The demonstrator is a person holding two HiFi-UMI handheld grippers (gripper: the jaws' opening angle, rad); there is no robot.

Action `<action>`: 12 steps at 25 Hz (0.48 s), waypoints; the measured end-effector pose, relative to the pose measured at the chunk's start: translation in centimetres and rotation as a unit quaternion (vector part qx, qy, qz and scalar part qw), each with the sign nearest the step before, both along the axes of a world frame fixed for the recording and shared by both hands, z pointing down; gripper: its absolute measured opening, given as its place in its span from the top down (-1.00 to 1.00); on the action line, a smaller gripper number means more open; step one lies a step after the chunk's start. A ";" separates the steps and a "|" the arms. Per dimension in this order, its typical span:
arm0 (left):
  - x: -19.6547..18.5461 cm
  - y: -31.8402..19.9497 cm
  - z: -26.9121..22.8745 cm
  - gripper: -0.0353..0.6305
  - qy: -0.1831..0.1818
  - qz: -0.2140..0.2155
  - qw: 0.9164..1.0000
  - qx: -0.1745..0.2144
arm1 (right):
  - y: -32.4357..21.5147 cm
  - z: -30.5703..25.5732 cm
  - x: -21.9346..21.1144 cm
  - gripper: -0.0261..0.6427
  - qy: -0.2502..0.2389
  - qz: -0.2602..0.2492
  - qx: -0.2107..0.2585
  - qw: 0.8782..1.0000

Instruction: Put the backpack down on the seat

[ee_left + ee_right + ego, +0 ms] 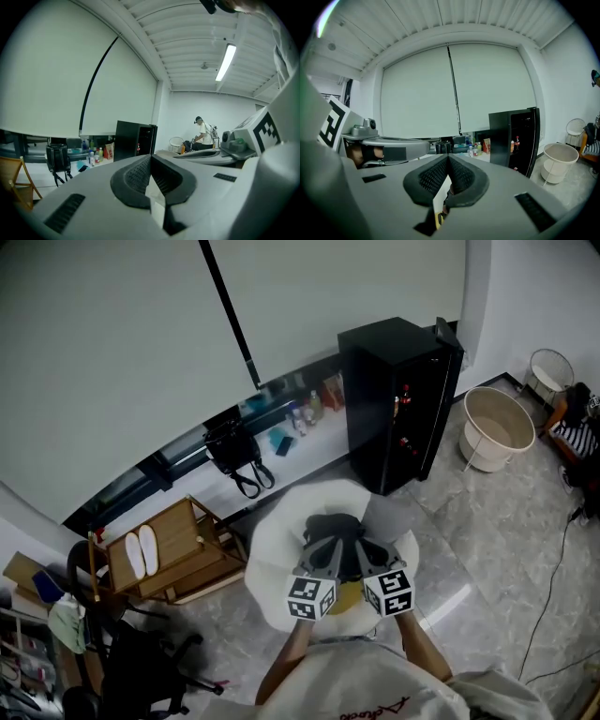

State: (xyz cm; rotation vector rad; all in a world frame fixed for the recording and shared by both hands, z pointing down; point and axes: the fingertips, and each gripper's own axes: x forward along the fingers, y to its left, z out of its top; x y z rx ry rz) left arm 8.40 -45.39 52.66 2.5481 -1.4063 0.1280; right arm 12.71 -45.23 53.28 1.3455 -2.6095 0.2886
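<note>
Both forearms reach out from the bottom of the head view and draw together, so the two tools sit side by side, their marker cubes almost touching. The left tongs [323, 529] and the right tongs [352, 531] point away from the body toward the blinded window, nearly level with a slight downward tilt. In the left gripper view the left tongs [150, 160] are pressed together at the tips with nothing between the pads. The right gripper view shows the right tongs [447, 159] closed the same way and likewise empty.

They hang above a white round seat [272, 549] on the grey floor, without touching it.

The backpack [232, 448], black, stands well apart from the tools on the long worktop [323, 432] under the window, its straps drooping over the front edge. It also appears at the left of the left gripper view [57, 158]. Bottles [306, 412] stand along the same worktop, and a black cabinet [398, 413] rises just right of them.
</note>
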 end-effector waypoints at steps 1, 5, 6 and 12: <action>0.2 0.5 0.2 0.80 0.000 0.001 1.000 -0.002 | 0.4 0.1 0.0 0.84 -0.001 -0.002 -0.001 1.000; 0.7 1.8 0.4 0.80 -0.001 -0.002 1.000 -0.006 | 1.4 0.1 0.1 0.84 -0.004 -0.012 -0.001 1.000; 0.8 2.1 0.4 0.80 -0.001 -0.003 1.000 -0.007 | 1.6 0.0 0.0 0.84 -0.004 -0.014 -0.002 1.000; 0.8 3.6 0.4 0.80 0.000 0.007 1.000 -0.012 | 3.1 0.4 -1.0 0.84 0.002 -0.024 -0.013 1.000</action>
